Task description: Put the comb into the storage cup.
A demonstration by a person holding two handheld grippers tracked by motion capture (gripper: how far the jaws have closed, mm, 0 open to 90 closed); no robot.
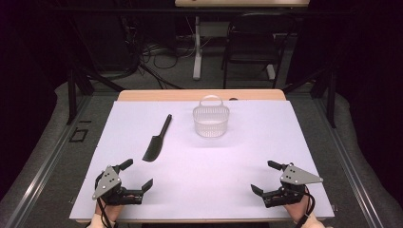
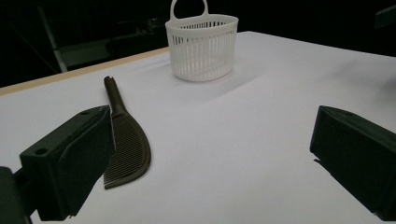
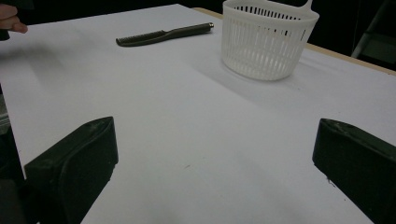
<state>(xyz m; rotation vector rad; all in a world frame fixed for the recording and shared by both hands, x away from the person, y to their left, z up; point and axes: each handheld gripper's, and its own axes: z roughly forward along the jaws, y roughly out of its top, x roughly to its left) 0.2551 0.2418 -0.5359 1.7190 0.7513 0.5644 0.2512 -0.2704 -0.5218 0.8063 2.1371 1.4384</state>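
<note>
Both grippers — left and right — spread wide, empty, parked at the near table edge. Comb flat ahead of the left one, well short of the basket. Likely trouble: thin and flush to the surface, so pads may skid off — or push the comb away instead of pinching.

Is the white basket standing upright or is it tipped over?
Upright: the white basket rests on its base on the table, rim and handle pointing up.
</note>
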